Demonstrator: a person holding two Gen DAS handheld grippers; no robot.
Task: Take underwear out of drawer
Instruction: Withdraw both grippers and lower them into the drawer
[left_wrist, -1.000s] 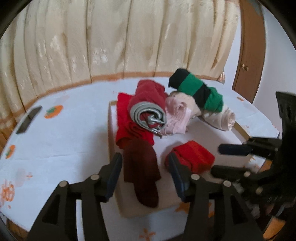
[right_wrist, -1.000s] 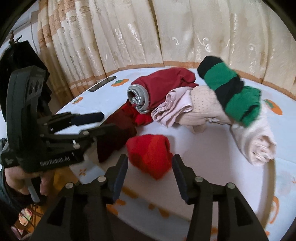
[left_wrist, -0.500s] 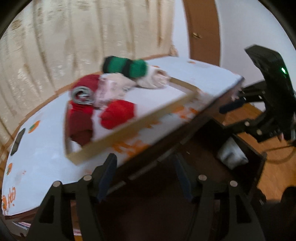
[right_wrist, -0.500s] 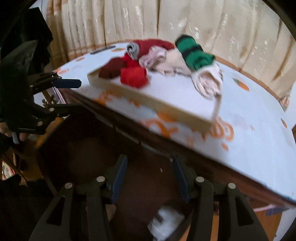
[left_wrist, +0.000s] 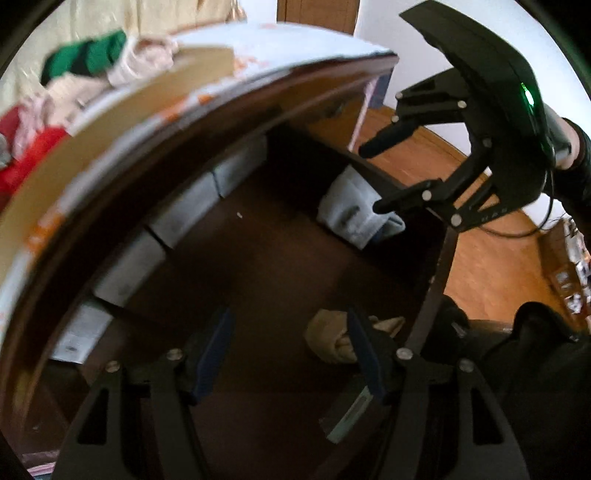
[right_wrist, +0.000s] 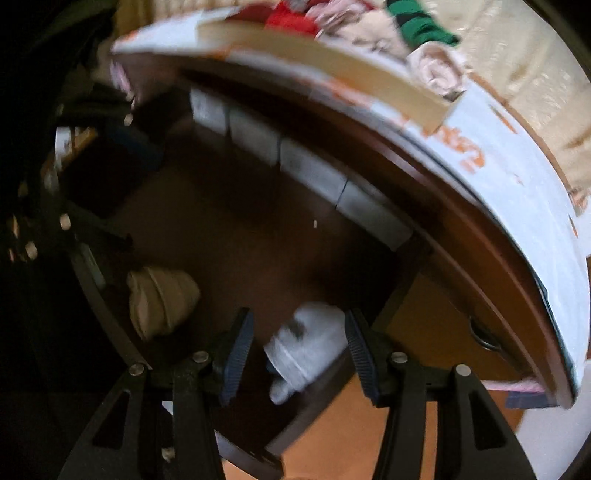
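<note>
**Two rolls in the drawer, one lined up with each claw**

The right claw (right_wrist: 299, 354) stands released, its pads apart with a pale grey rolled garment (right_wrist: 306, 347) showing between them from its own camera; the roll looks to lie lower, on the drawer floor, and no pad presses it. Its long axis runs slantwise from lower left to upper right, roughly across the gap, so by my reading the pads would close on its ends unless the wrist rolls. In the left wrist view the same grey roll (left_wrist: 354, 214) sits against the drawer's far side wall, just under the right claw (left_wrist: 373, 177).

The left claw (left_wrist: 291, 354) is also released, and its jaws have just been opening, with nothing gripped. A tan rolled garment (left_wrist: 332, 339) lies just beyond its right pad, partly hidden by it, near the drawer's (left_wrist: 280, 258) front corner. So each hand is nearer its own roll. Removed underwear lies on a tray (right_wrist: 332, 62) on the bench (right_wrist: 517, 184) above.
</note>
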